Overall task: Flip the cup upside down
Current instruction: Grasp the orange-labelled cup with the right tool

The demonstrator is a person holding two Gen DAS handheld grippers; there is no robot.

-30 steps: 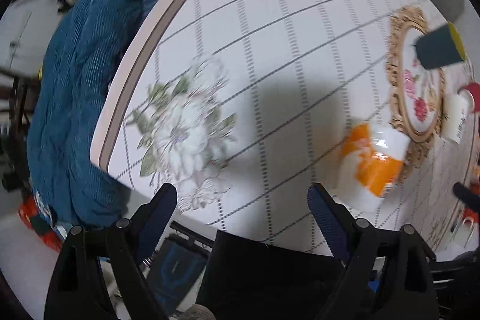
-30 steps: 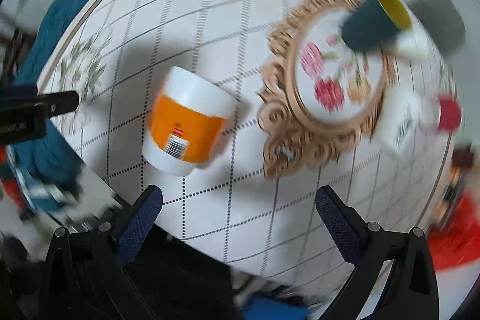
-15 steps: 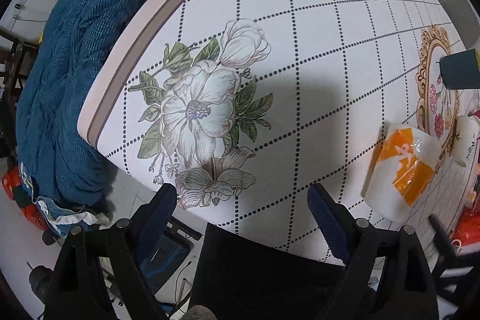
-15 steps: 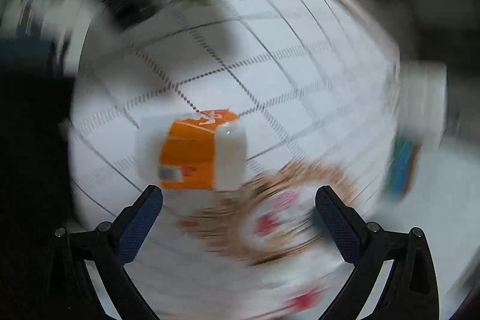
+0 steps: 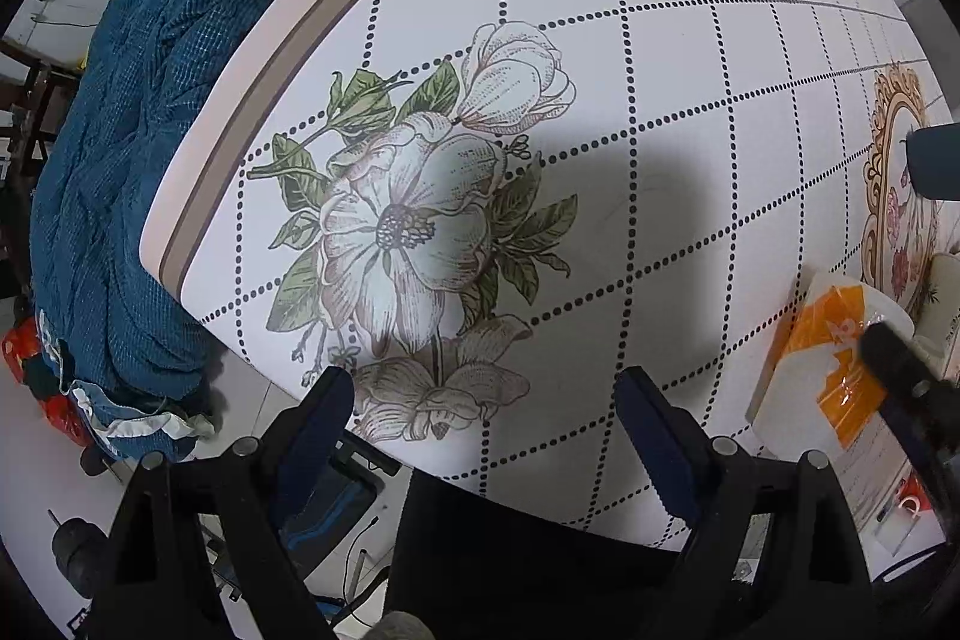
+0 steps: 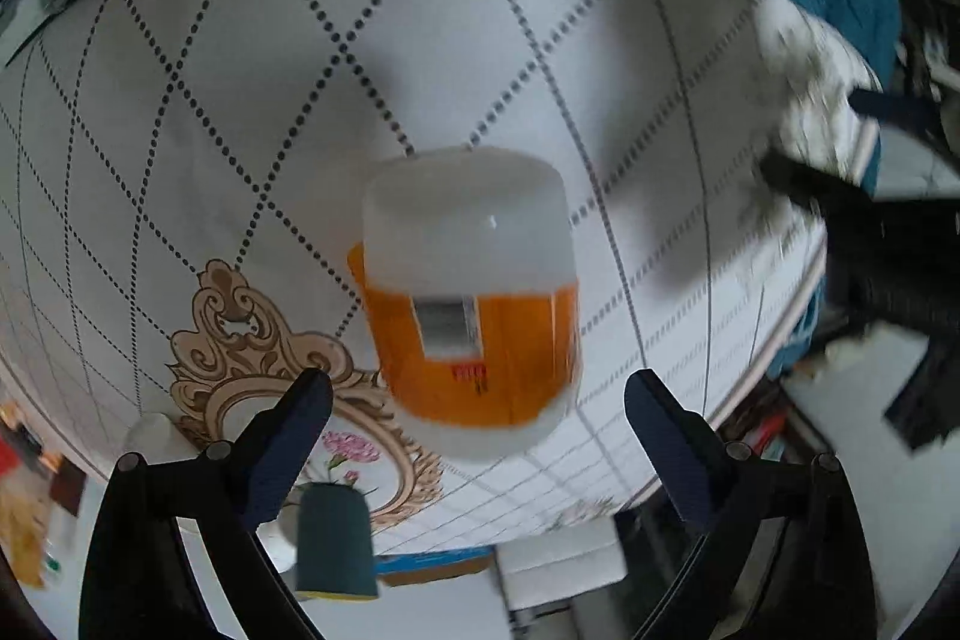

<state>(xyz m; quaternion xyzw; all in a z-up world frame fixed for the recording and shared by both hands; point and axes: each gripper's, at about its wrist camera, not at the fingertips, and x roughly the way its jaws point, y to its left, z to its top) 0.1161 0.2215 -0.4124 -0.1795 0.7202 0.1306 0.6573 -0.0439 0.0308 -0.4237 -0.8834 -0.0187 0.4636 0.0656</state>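
Observation:
The white cup with an orange label (image 6: pixel 474 304) stands on the round table, seen upside down in the rotated right wrist view. My right gripper (image 6: pixel 478 394) is open and inverted, its fingers either side of the cup's labelled part, not touching it. The cup also shows at the right edge of the left wrist view (image 5: pixel 822 358), with a right finger (image 5: pixel 900 370) in front of it. My left gripper (image 5: pixel 483 400) is open and empty over the flower print near the table's front edge.
The white checked table (image 5: pixel 660 70) carries a gold-framed flower picture (image 6: pixel 252 376), a dark teal cup (image 6: pixel 336 538) and a small white cup (image 5: pixel 945 292). A blue blanket (image 5: pixel 132 148) hangs beside the table's left edge. A black chair back (image 5: pixel 510 550) lies below.
My right gripper has rolled over to an inverted pose and closed in on the cup, which now sits between its fingers. My left gripper has drifted slightly closer to the flower print.

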